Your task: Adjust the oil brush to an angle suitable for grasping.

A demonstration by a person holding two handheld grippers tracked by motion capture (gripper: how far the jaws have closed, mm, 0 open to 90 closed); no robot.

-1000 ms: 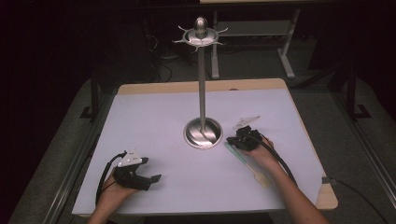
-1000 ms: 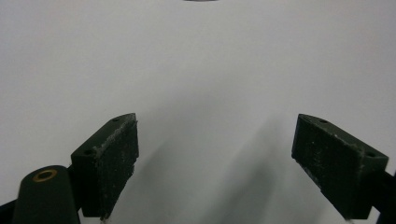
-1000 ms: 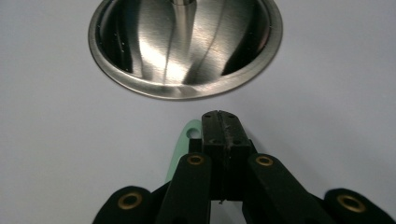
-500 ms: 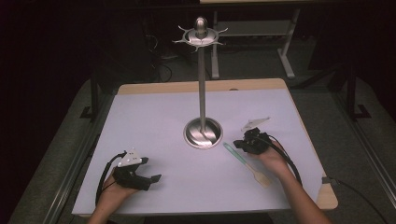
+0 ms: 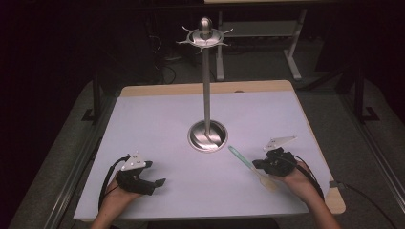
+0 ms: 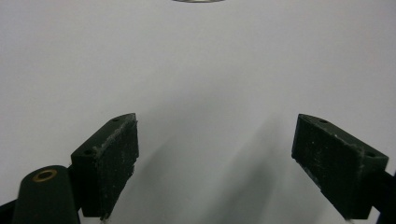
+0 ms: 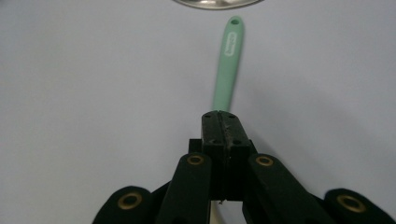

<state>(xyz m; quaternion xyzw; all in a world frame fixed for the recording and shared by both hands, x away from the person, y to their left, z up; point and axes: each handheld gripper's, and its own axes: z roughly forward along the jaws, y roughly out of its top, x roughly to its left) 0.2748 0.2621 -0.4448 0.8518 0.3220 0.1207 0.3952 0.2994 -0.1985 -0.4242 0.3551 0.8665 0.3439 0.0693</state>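
A spatula with a mint-green handle (image 5: 241, 158) and a pale head (image 5: 267, 182) lies flat on the white table, pointing at the stand's base. My right gripper (image 5: 260, 165) sits over the middle of the spatula. In the right gripper view its jaws are pressed together with no gap (image 7: 221, 119), and the green handle (image 7: 227, 70) runs out from under them. My left gripper (image 5: 160, 182) rests near the table's front left, open, with nothing but bare table between its fingers (image 6: 215, 154).
A tall metal stand (image 5: 206, 86) with a ring of hooks at the top (image 5: 204, 36) rises from a round base (image 5: 207, 136) at the table's middle. The base's rim shows at the top of both gripper views (image 7: 215, 2) (image 6: 191, 1). The table's wooden edge (image 5: 334, 200) is near my right hand.
My right gripper has drawn back from beside the stand's base toward the front right, along the spatula. The spatula has hardly shifted. The left gripper has stayed put.
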